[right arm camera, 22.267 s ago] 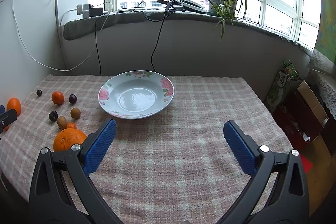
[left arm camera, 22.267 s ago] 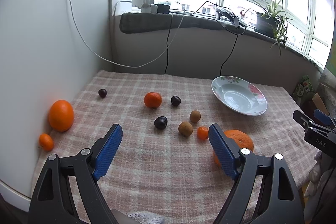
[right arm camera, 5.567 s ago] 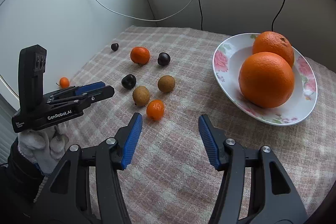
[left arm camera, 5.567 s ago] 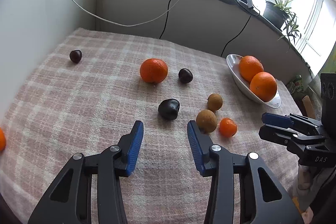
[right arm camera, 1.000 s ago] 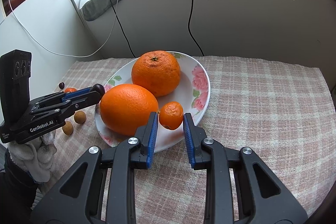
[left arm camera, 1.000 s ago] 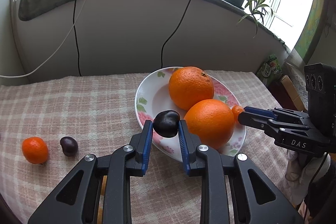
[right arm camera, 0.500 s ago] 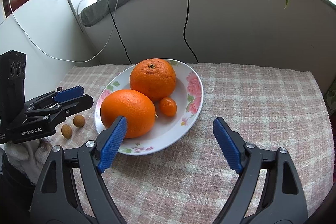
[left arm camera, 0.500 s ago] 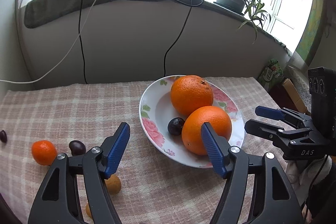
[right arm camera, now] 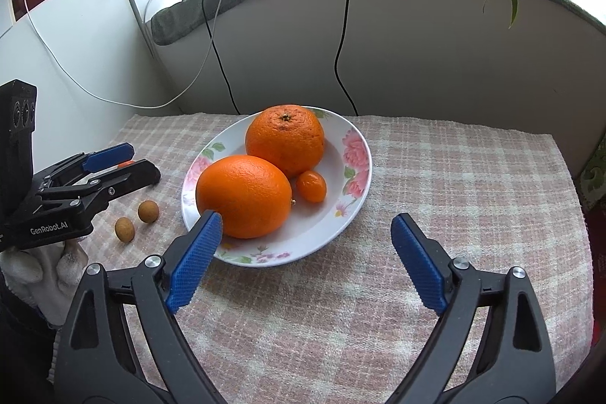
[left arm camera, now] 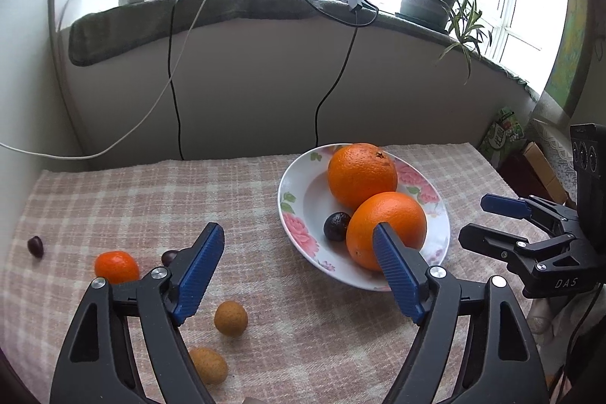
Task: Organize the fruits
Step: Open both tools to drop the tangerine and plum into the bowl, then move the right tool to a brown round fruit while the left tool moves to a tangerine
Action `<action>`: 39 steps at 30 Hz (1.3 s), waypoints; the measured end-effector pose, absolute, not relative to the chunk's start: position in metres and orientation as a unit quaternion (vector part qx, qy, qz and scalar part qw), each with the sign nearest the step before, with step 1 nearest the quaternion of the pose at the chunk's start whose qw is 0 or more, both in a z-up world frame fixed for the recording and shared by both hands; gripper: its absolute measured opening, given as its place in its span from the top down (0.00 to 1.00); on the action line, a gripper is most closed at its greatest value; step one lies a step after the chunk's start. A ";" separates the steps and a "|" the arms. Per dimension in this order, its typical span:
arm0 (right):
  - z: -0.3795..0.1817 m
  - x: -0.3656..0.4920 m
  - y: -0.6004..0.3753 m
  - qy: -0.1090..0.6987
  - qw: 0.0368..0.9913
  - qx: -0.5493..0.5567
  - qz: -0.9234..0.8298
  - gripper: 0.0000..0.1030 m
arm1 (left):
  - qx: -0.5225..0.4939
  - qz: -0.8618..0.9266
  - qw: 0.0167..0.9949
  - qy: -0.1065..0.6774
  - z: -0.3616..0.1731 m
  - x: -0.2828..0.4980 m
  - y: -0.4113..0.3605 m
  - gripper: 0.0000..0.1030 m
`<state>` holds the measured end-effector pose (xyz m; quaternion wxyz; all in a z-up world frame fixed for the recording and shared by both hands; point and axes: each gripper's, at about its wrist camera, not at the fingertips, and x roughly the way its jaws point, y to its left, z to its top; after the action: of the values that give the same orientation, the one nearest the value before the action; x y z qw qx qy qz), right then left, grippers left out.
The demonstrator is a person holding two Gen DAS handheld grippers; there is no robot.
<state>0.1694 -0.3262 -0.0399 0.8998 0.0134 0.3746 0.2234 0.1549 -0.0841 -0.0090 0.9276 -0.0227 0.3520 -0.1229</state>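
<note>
A flowered white plate point(left arm camera: 299, 199) point(right arm camera: 356, 154) holds two big oranges point(left arm camera: 361, 175) point(right arm camera: 244, 195), a dark plum point(left arm camera: 336, 226) and a small orange kumquat point(right arm camera: 311, 186). My left gripper point(left arm camera: 299, 271) is open and empty, short of the plate's left side. My right gripper point(right arm camera: 303, 260) is open and empty, in front of the plate. On the cloth lie a tangerine point(left arm camera: 115, 267), two brown round fruits point(left arm camera: 231, 318) point(right arm camera: 147, 211), and two more dark plums point(left arm camera: 35, 246).
The checked tablecloth point(left arm camera: 151, 199) covers the table. A wall with hanging cables point(left arm camera: 174, 89) runs behind it, under a sill with a potted plant point(left arm camera: 428, 2). A white panel point(right arm camera: 75, 55) stands at the left. Boxes point(left arm camera: 538, 161) lie beyond the right edge.
Both grippers have let go: the plum and the kumquat now lie in the plate. Both grippers have opened wide and pulled back from the plate.
</note>
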 end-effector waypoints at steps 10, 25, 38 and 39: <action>-0.030 0.152 -0.305 0.360 0.902 0.003 0.239 0.10 | -0.024 -0.102 0.934 0.341 -0.002 0.136 -0.062 0.22; -0.025 0.130 -0.243 0.341 0.890 -0.037 0.300 0.10 | -0.050 -0.040 0.935 0.348 -0.013 0.114 0.015 0.22; -0.042 0.118 -0.180 0.359 0.855 -0.071 0.367 0.10 | -0.098 -0.025 0.919 0.380 -0.042 0.111 0.065 0.34; -0.044 0.117 -0.175 0.361 0.852 -0.074 0.373 0.12 | -0.104 -0.028 0.918 0.382 -0.043 0.112 0.067 0.36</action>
<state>0.1167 -0.1747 -0.0440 0.8517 -0.0745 0.3610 0.3725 0.1121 0.0670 -0.0433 0.9179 -0.1042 0.3819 -0.0278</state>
